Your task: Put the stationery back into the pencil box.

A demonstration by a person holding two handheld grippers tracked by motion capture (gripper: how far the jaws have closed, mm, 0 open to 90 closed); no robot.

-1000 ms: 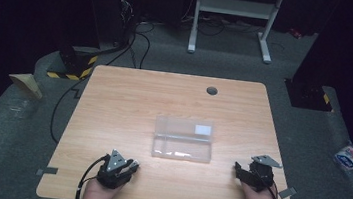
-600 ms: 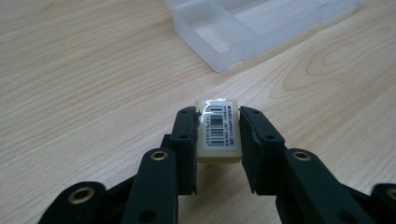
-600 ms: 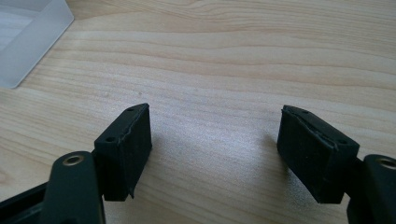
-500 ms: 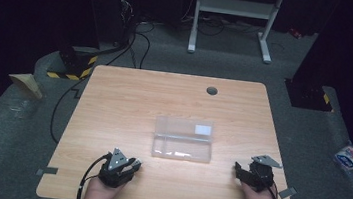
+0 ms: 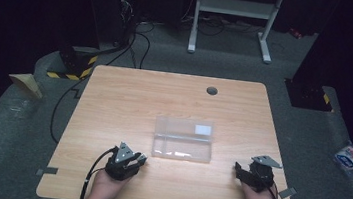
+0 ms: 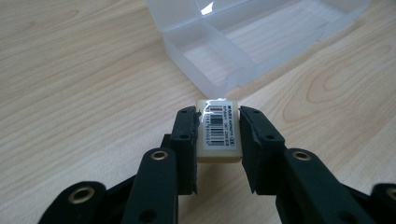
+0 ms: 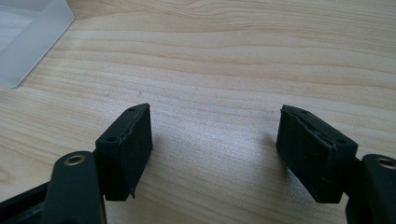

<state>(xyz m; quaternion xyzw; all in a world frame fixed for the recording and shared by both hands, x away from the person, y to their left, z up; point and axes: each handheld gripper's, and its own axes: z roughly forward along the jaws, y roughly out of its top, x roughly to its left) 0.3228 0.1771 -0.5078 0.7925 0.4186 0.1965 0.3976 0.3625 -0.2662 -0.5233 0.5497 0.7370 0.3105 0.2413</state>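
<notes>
The left gripper [image 6: 217, 135] clamps a small cream eraser [image 6: 218, 132] between its two black jaws; the barcode label on the eraser faces up and the pads press its two long sides. The eraser sits just short of the clear plastic box [image 6: 243, 42], near that box's closest corner, and is held a little above the desk [image 6: 70, 93]. In the high view this left gripper [image 5: 138, 159] lies off the front left corner of the box [image 5: 183, 139], near it but not touching, with its cable trailing back past the person's hand toward the desk's front edge.

The box stands open, lid flat beside its tray, and a divider splits the tray into compartments; the compartment closest to the eraser looks bare.

The right gripper [image 7: 215, 149] has its jaws spread wide with nothing between them, only bare wood of the desk beneath. A corner of the box [image 7: 28, 37] shows off to one side of it. In the high view the right gripper [image 5: 238, 168] rests off the front right corner of the box, slightly apart from it.
</notes>
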